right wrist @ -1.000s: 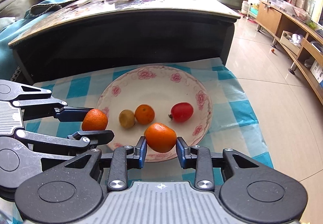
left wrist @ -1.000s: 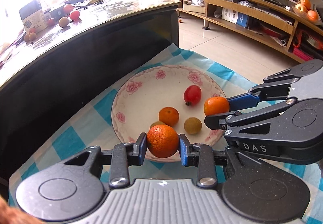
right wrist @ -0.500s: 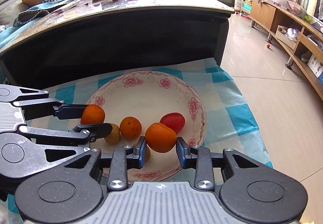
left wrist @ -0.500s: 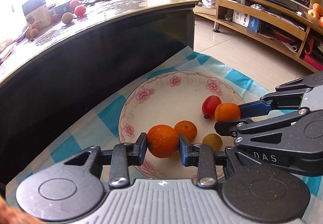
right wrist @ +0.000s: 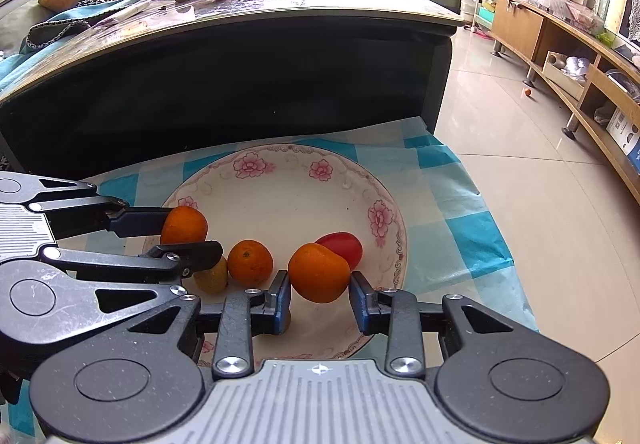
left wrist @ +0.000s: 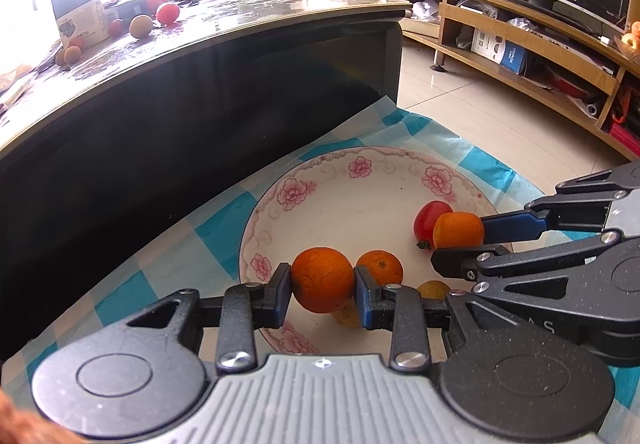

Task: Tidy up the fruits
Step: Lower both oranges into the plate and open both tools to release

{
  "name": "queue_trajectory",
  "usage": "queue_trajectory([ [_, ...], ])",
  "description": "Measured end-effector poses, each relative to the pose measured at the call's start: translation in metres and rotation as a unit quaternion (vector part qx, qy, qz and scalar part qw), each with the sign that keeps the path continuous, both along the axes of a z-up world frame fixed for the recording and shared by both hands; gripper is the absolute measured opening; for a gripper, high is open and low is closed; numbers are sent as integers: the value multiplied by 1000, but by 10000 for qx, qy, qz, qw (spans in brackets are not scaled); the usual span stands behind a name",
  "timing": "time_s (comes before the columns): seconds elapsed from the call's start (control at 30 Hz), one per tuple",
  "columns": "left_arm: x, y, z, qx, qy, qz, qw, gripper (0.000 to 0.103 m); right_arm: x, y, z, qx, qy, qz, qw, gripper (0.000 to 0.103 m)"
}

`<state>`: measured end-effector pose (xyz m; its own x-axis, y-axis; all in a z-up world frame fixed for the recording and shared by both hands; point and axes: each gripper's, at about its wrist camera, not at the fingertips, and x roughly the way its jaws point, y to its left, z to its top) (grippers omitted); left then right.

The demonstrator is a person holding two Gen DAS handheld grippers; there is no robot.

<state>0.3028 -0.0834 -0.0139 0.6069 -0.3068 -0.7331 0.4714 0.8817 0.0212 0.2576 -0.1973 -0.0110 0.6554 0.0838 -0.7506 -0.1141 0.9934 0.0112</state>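
Both grippers are over the floral plate (left wrist: 320,180), each with a fruit. The left gripper (left wrist: 322,286) is clamped on an orange (left wrist: 322,280), pads tight on both sides. Just past its right finger sits a small mandarin (left wrist: 382,266), with a red tomato (left wrist: 426,220) further right. The right gripper (right wrist: 319,286) has a second orange (right wrist: 318,272) between its fingers (right wrist: 362,300); the left pad touches it, but there's a sliver of gap on the right.
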Motion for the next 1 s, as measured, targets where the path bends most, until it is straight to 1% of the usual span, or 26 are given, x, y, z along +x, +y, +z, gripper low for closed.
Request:
queue_trajectory([
  [0.6,6,1,-2,-211,111,145,9996,42,2,-2,-3,50,0,-68,10000,28],
  [0.73,7,2,-2,-219,97,189,9995,43,2,-1,-2,45,-34,-78,10000,31],
  [1.0,7,2,-1,-230,57,183,9996,43,1,-3,-1,58,-69,-89,9999,32],
])
